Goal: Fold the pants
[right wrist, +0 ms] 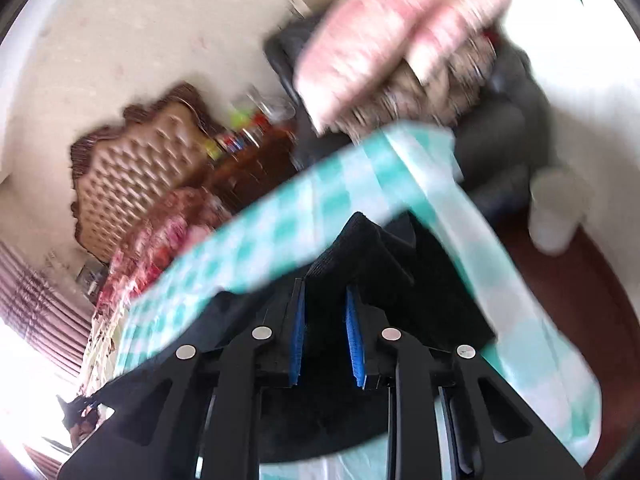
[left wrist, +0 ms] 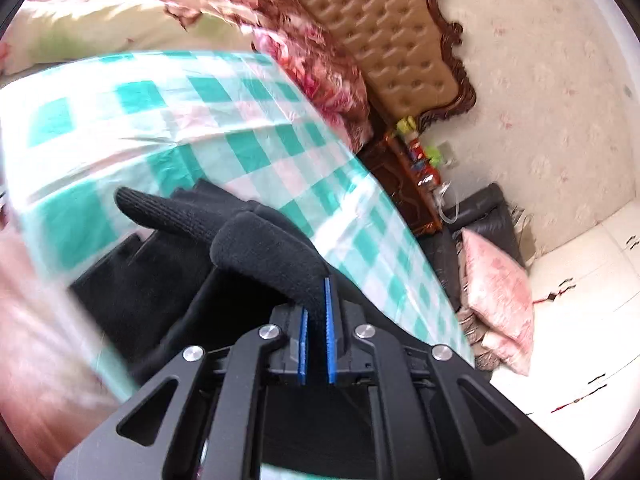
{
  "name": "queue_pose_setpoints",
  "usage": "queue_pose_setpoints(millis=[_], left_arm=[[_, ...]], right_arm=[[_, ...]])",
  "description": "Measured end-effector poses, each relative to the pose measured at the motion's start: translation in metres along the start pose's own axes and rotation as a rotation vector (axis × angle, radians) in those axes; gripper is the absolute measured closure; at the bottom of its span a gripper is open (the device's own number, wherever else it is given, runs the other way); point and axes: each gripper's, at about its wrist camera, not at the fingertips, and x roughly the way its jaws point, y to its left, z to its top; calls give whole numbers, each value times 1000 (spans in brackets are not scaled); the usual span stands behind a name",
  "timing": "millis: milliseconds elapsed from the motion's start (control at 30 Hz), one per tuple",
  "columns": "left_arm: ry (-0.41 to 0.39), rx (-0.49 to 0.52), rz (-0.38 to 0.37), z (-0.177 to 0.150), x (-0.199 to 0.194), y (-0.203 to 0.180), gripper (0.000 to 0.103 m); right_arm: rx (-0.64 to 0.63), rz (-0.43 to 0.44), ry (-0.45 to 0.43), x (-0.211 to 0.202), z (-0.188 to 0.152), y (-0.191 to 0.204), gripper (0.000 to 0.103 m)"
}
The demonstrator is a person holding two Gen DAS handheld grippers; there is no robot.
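The black pants (left wrist: 144, 288) lie on a bed with a green and white checked sheet (left wrist: 224, 128). My left gripper (left wrist: 317, 312) is shut on a thick fold of the pants' black fabric, which bulges up and forward from between the blue pads (left wrist: 330, 320). In the right wrist view my right gripper (right wrist: 325, 304) is shut on a bunched edge of the pants (right wrist: 360, 248), lifted above the sheet (right wrist: 248, 240). Both views are blurred by motion.
A floral quilt (left wrist: 304, 48) and a tufted headboard (left wrist: 384, 28) lie at the bed's far end. A wooden nightstand (left wrist: 404, 176) with small items, a dark sofa (left wrist: 476, 208) and pink cushions (left wrist: 496, 288) stand beside the bed. A white bin (right wrist: 556, 212) stands on the floor.
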Motion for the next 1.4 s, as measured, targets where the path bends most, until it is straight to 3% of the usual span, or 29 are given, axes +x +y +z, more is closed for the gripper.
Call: queue_pose_setpoints(millis=[67, 167, 200, 267, 300, 333, 367, 433, 467, 500, 533, 933, 1100, 1200, 1267, 1400], left_arm=[[28, -36, 61, -30, -7, 18, 96], [155, -110, 141, -66, 15, 63, 96], [163, -152, 124, -71, 19, 73, 96], [141, -134, 99, -70, 15, 73, 92], [133, -128, 96, -68, 14, 70, 84], [133, -133, 96, -65, 13, 69, 64], [115, -147, 96, -60, 11, 69, 60], [88, -148, 95, -51, 8, 71, 66], [83, -136, 98, -48, 8, 70, 72], [85, -129, 109, -46, 10, 70, 87], [89, -126, 117, -45, 13, 71, 88], [94, -134, 132, -51, 18, 76, 93], [22, -119, 110, -43, -18, 51, 94], [34, -113, 132, -44, -12, 57, 94], [71, -167, 151, -49, 0, 74, 94], [21, -146, 116, -44, -18, 65, 94]], right_arm=[[25, -70, 40, 13, -6, -18, 81], [71, -179, 185, 51, -27, -57, 81], [53, -202, 199, 55, -32, -58, 81], [15, -229, 190, 50, -38, -55, 81], [17, -221, 186, 47, -39, -55, 81], [23, -220, 187, 45, -41, -57, 81], [27, -221, 189, 45, -43, -59, 81], [50, -231, 198, 46, -46, -66, 81], [61, -232, 202, 46, -49, -70, 81], [65, -232, 204, 47, -50, -70, 81], [67, -231, 206, 48, -51, -70, 81], [52, -183, 191, 35, -36, -52, 81], [54, -148, 176, 14, -35, -43, 82], [46, -192, 209, 29, -39, -52, 82], [81, -230, 262, 45, -47, -65, 82], [117, -153, 223, 22, -42, -62, 82]])
